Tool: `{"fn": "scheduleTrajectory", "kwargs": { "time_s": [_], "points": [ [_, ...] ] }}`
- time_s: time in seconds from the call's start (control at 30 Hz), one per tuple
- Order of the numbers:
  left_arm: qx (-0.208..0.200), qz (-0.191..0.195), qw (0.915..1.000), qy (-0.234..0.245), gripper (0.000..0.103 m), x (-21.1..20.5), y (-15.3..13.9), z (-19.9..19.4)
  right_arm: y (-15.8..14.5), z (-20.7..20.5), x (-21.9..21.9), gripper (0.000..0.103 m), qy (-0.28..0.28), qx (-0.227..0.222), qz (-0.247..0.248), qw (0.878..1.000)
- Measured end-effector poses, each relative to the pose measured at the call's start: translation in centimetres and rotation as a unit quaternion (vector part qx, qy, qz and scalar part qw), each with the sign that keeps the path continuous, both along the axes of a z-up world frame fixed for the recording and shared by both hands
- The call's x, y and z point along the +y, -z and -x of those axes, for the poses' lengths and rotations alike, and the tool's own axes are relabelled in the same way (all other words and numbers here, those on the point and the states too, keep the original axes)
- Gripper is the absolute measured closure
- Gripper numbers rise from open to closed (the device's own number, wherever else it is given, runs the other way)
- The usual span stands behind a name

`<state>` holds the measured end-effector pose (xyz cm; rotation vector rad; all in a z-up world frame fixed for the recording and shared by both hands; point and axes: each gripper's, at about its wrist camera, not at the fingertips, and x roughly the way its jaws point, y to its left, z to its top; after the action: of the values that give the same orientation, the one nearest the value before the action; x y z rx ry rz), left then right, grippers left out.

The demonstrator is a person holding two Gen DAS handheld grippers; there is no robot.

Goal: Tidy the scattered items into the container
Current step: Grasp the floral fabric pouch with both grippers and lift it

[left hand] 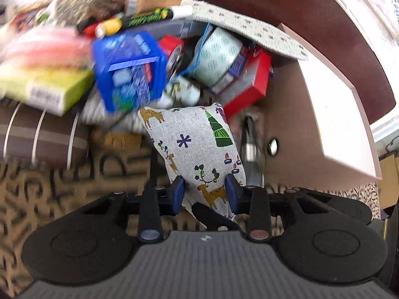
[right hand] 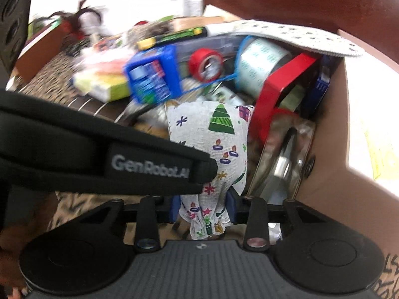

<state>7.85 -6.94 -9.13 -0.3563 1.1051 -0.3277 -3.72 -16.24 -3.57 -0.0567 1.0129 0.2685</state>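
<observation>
A white cloth pouch with Christmas prints [left hand: 197, 144] hangs over the open cardboard box [left hand: 286, 114]. My left gripper [left hand: 205, 194] is shut on the pouch's lower end. My right gripper [right hand: 203, 208] is shut on the gathered neck of the same pouch [right hand: 214, 134]. The box [right hand: 331, 134] holds a patterned tape roll [right hand: 259, 59], red tape [right hand: 205, 64], a red case [right hand: 279, 87] and a metal tool [right hand: 284, 164]. A blue box [left hand: 129, 69] and a yellow-green box [left hand: 47, 87] sit at its left rim.
A black strap marked GenRobot.AI [right hand: 104, 154] crosses the right wrist view. A striped brown roll [left hand: 42, 137] lies on the patterned mat [left hand: 62, 194]. Markers and packets [left hand: 139, 17] pile at the back. A brown wooden surface [left hand: 311, 20] curves behind the box.
</observation>
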Motion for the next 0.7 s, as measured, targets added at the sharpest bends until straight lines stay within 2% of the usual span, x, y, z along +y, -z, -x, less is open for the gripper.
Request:
{"fn": "scheduleTrajectory", "kwargs": {
  "time_s": [0.23, 0.33, 0.43, 0.47, 0.53, 0.63, 0.67, 0.7],
  "points": [
    [0.025, 0.008, 0.9996, -0.012, 0.067, -1.4, 0.3, 4.7, 0.0, 5.7, 0.2, 0.068, -0.054, 0.040, 0.000, 0.998],
    [0.030, 0.014, 0.9993, -0.019, 0.067, -1.6, 0.6, 6.6, -0.3, 6.0, -0.1, 0.067, -0.076, 0.048, 0.002, 0.996],
    [0.027, 0.014, 0.9990, -0.032, 0.065, -2.1, 0.6, 6.4, -0.2, 6.1, -0.1, 0.067, -0.085, 0.049, 0.003, 0.995],
    [0.024, 0.010, 0.9985, -0.048, 0.062, -2.4, 0.6, 5.8, -0.1, 5.5, -0.1, 0.064, -0.083, 0.048, -0.001, 0.995],
    [0.022, 0.003, 0.9962, -0.084, 0.038, -1.6, 0.5, 6.2, -0.6, 5.7, -0.1, 0.059, -0.083, 0.036, -0.002, 0.996],
    [0.028, 0.015, 0.9932, -0.112, 0.032, -0.4, 0.9, 6.3, -0.6, 5.4, 0.0, 0.051, -0.092, 0.016, 0.013, 0.996],
    [0.034, 0.020, 0.9920, -0.120, 0.031, 0.0, 1.3, 6.0, -0.3, 4.9, 0.0, 0.044, -0.093, 0.014, 0.016, 0.995],
    [0.042, 0.024, 0.9905, -0.129, 0.025, 0.4, 1.6, 5.7, -0.1, 4.6, 0.0, 0.042, -0.092, 0.013, 0.019, 0.995]
  ]
}}
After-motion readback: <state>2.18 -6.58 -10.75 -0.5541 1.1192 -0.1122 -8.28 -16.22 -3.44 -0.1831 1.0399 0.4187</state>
